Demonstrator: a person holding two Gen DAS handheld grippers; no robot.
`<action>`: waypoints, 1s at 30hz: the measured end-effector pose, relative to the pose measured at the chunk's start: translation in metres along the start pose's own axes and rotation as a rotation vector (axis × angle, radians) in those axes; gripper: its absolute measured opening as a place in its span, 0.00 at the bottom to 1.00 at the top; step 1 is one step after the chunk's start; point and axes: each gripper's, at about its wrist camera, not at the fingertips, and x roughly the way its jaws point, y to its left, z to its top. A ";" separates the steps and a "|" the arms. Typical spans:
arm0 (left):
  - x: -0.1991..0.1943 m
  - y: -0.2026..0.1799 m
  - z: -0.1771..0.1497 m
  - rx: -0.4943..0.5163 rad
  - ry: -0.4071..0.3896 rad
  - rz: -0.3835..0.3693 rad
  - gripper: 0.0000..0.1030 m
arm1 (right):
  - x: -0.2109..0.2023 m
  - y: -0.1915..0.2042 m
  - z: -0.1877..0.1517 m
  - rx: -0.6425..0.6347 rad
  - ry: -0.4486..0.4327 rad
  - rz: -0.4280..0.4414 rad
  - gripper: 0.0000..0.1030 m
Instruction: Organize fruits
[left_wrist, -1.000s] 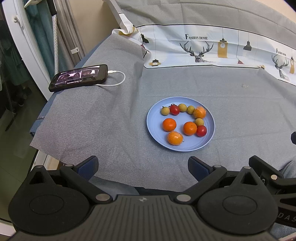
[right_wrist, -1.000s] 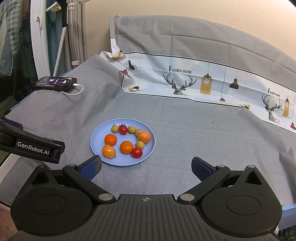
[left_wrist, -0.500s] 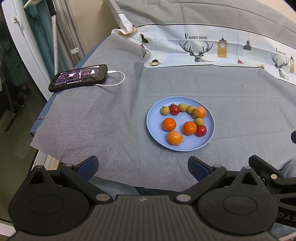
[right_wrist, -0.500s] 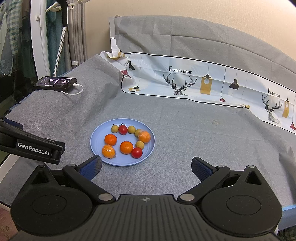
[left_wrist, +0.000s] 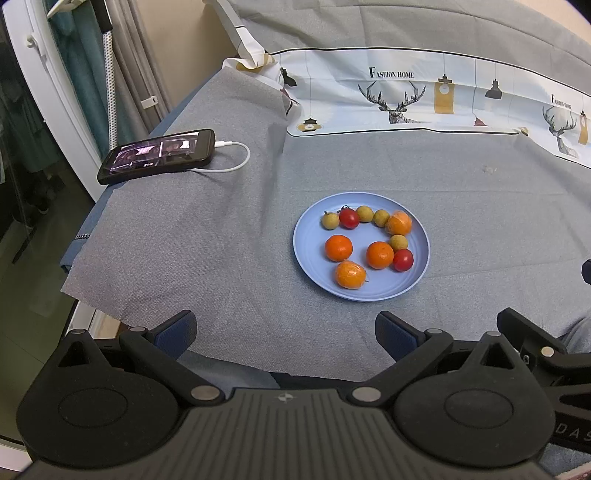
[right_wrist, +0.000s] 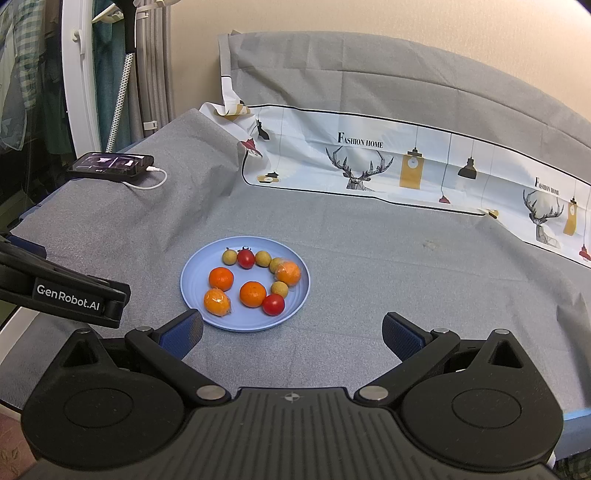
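Observation:
A blue plate (left_wrist: 306, 254) (right_wrist: 192, 295) sits on the grey cloth and holds several fruits: small oranges (left_wrist: 338, 247) (right_wrist: 221, 278), red cherry tomatoes (left_wrist: 349, 218) (right_wrist: 245, 259) and yellow-green longans (left_wrist: 330, 220) (right_wrist: 229, 256). Two oranges are in clear wrap (left_wrist: 350, 274) (right_wrist: 217, 302). My left gripper (left_wrist: 284, 330) is open and empty, near the table's front edge, short of the plate. My right gripper (right_wrist: 291, 330) is open and empty, just in front of and right of the plate. The left gripper's body shows in the right wrist view (right_wrist: 66, 295).
A black phone (left_wrist: 157, 155) (right_wrist: 110, 165) with a white cable lies at the table's far left corner. A printed cloth with deer (left_wrist: 402, 99) (right_wrist: 362, 166) runs along the back. The table's left edge drops to the floor (left_wrist: 22, 295).

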 end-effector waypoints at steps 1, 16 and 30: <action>0.000 0.000 0.000 0.000 0.000 0.000 1.00 | 0.000 0.000 0.000 0.000 0.000 -0.001 0.99; 0.001 0.000 0.002 0.006 0.002 -0.001 1.00 | 0.000 0.001 0.000 0.000 0.000 -0.002 0.99; 0.004 0.000 0.002 0.012 0.007 0.010 1.00 | 0.000 0.001 0.000 0.000 0.000 -0.002 0.99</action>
